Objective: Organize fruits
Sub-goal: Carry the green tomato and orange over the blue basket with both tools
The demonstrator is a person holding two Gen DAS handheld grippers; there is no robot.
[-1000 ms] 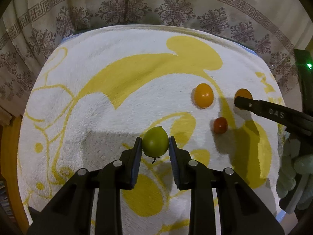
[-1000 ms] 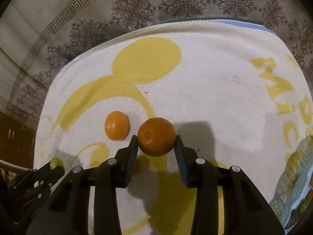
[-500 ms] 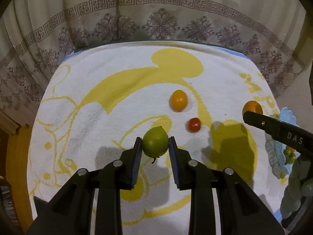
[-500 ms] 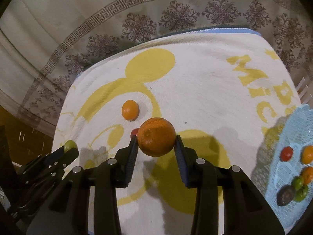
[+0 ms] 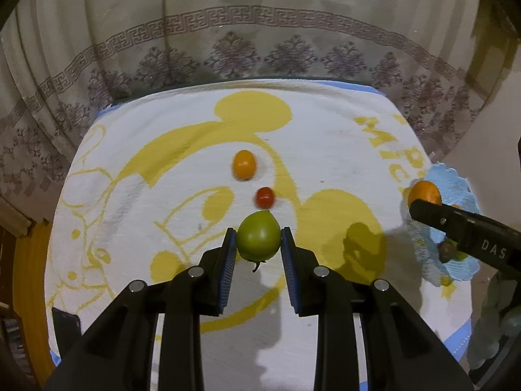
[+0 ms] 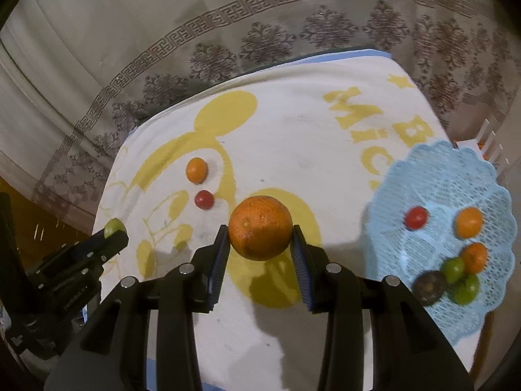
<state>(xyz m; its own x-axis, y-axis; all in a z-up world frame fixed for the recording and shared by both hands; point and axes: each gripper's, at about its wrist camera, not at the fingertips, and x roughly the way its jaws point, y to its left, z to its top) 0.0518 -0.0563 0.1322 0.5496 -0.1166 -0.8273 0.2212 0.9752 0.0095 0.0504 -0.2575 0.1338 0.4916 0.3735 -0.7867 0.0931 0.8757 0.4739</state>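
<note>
Terry towel, white with a yellow cartoon print, covers the counter and gives a soft, nubbly bed for the loose fruit. On the left, the left gripper is clamped on a smooth, waxy green fruit, held above the towel with its stem poking down. That skin is slick and round against flat ribbed pads, so a tilt or jolt could squirt it out, and it would likely roll off the towel's edge. Near the middle lie a small orange fruit and a glossy red tomato, close together but apart; a low pass could knock either rolling. The right gripper grips a dimpled orange, wider and rougher, so probably steadier. Farthest right, a pale blue lattice basket with a scalloped rim holds several small fruits; dropping the orange from height could bruise them or bounce it over the shallow rim.
</note>
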